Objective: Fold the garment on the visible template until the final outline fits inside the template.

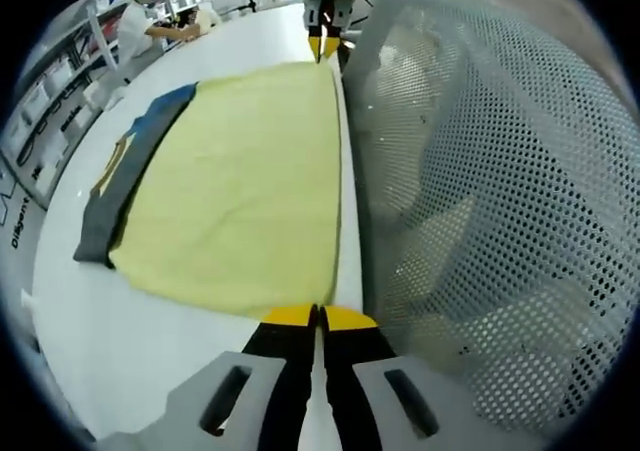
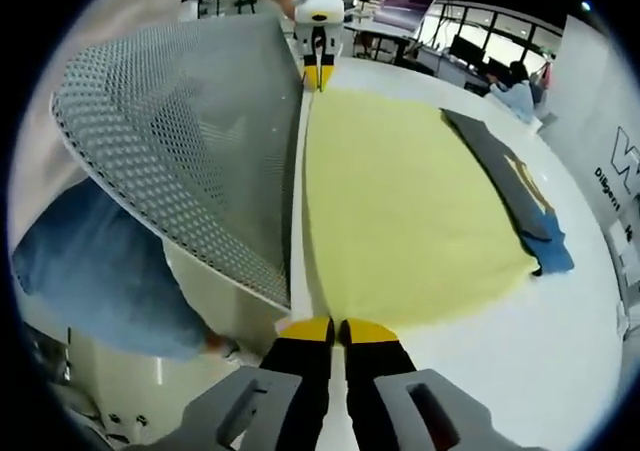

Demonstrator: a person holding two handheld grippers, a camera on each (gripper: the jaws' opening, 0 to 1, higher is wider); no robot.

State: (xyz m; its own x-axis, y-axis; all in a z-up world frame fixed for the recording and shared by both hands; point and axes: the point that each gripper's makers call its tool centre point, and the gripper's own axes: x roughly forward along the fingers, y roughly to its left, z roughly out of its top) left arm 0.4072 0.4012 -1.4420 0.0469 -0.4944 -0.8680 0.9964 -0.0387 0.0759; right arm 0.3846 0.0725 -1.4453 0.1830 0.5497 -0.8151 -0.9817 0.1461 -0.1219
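Yellow garment (image 1: 245,191) lies flat on the white table (image 1: 150,351) over a dark template (image 1: 125,186); left gripper (image 1: 320,317) and right gripper (image 2: 338,329), jaws pinched narrow on its near-edge corners, risk uneven lifting that skews the fold off-template.

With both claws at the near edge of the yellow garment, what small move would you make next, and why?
Probably lift the near edge and carry it across. The left claw and right claw look shut at the near corners of the yellow garment, which lies flat and hides most of the dark template.
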